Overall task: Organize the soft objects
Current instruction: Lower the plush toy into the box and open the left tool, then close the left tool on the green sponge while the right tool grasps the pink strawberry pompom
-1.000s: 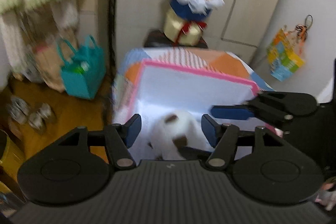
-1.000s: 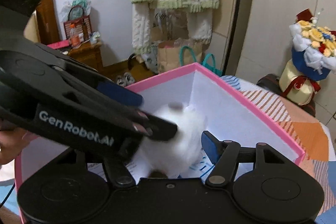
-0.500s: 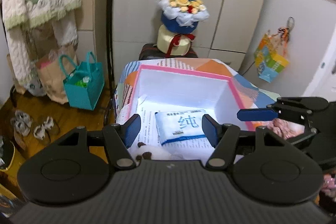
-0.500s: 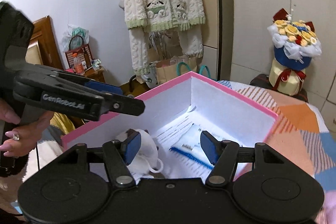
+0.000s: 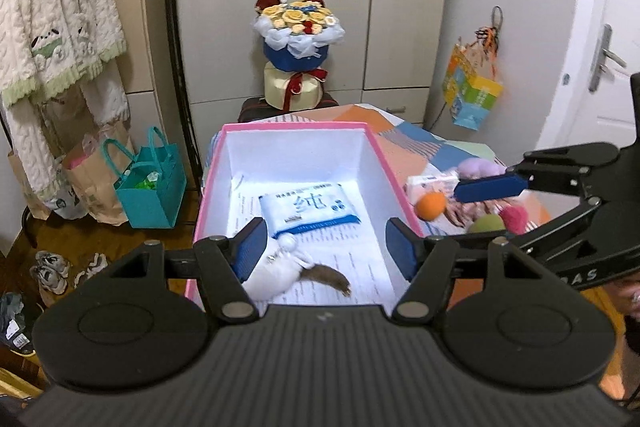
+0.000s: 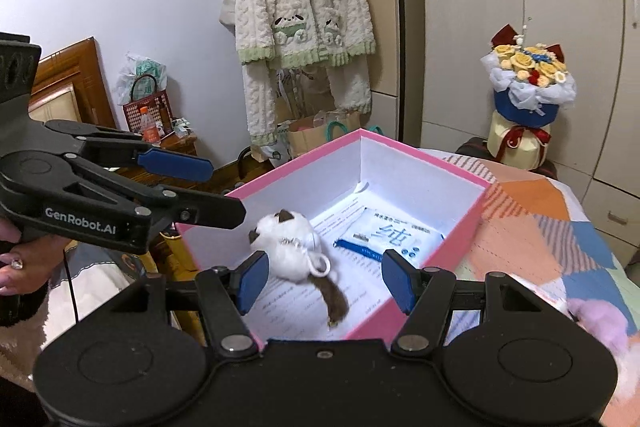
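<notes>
The left gripper (image 5: 323, 243) has pulled back from the plush toy (image 6: 289, 251), now lying in the pink box's (image 6: 424, 159) lower left, partly hiding behind a jaw. Both grippers' jaws are standing apart, empty. Farther in, a tissue pack (image 5: 308, 207) is lying.

"GenRobot.AI" in white on left gripper (image 6: 224, 189) body, seen left of right gripper. Large blue "纯" on tissue pack (image 6: 394, 233) in box, ahead between right fingers; small print unreadable.
</notes>
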### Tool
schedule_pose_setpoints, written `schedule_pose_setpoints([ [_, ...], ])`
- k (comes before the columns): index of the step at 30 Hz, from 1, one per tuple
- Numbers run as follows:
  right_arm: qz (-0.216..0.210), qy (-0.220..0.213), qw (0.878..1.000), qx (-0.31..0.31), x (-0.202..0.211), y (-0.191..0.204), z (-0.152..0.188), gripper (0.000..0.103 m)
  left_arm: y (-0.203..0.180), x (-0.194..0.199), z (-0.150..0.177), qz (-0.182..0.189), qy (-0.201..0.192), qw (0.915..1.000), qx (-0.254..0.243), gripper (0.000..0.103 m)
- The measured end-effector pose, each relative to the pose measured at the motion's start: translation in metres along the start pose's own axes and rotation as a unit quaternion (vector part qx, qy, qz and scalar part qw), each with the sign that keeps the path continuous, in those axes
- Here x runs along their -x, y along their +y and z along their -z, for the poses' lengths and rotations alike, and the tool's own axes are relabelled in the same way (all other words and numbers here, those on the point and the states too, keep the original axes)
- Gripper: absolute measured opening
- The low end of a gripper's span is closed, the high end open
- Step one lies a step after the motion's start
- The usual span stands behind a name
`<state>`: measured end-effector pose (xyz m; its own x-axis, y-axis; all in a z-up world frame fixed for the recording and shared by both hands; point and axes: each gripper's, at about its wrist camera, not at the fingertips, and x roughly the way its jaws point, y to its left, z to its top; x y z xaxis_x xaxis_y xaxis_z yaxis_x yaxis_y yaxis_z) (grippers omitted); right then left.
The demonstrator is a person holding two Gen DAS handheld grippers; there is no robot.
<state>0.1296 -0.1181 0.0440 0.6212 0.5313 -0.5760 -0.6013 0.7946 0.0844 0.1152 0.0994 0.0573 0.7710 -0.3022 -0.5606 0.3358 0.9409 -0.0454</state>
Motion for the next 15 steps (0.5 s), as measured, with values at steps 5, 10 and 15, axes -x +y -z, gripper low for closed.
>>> schedule_pose_setpoints([
  [5,0.014,-0.011,1.0,0.013,0.036,0.006,0.016,0.068,-0.018,0.015,0.008,0.013,0.005,0.9998,-0.016,0.066],
  [10,0.032,-0.025,0.999,0.023,0.069,0.006,0.033,0.069,-0.039,0.024,0.017,0.016,0.007,0.9992,-0.036,0.066],
  [15,0.043,-0.034,0.998,0.007,0.09,-0.005,0.056,0.07,-0.062,0.021,0.021,0.039,0.017,0.9976,-0.054,0.066],
])
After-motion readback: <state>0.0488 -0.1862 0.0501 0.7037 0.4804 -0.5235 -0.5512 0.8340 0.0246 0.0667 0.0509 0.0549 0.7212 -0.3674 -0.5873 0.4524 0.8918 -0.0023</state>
